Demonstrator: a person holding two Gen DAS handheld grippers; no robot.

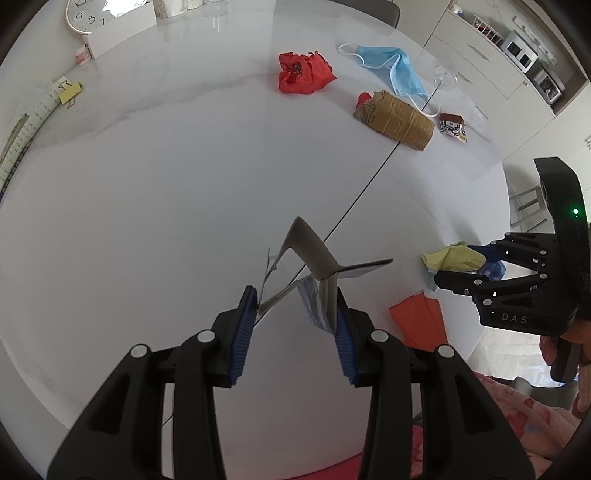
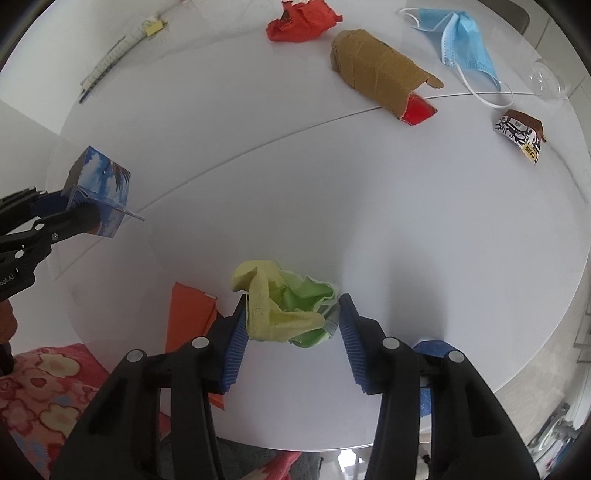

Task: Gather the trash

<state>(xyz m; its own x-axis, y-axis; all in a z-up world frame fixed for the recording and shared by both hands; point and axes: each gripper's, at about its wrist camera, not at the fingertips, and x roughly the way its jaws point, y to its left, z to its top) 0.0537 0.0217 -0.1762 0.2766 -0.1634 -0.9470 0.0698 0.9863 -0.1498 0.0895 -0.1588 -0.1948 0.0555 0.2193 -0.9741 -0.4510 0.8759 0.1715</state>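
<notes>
— Left wrist view first: what is in the left gripper [image 1: 295,314]?

— A small opened carton [image 1: 314,266], grey card inside and a blue printed outside, with a clear plastic flap. The blue pads [image 1: 243,332] are clenched on its lower edges and it hangs clear above the white table [image 1: 147,184]. From the right wrist it shows at far left as a blue-and-white printed box [image 2: 101,192] pinched between black fingers.

— And the right gripper [image 2: 291,332]?

— Its jaws sit on either side of a crumpled yellow and green wad [image 2: 284,306] lying near the table's near edge. The left pad touches the yellow paper; the right pad is at the wad's edge, though I cannot tell if it presses yet. The wad rests on the table.

— What lies close by?

— An orange folded paper [image 2: 188,317] just left of the wad, overhanging the near edge. A blue piece [image 2: 432,349] peeks out behind the right fingers.

— Further out?

— Across the seam in the table: a brown taped cardboard tube [image 2: 376,74] with red at its open end, a crumpled red paper [image 2: 299,22] to its left, a blue face mask [image 2: 458,37] to its right, and a brown and white wrapper [image 2: 521,134] nearer on the right. A clear glass [image 1: 445,75] lies far right at the edge.

— Anything far left?

— A clock [image 1: 86,14] leaning on a white box, and a ruler-like strip [image 2: 110,55] with a yellow note.
</notes>
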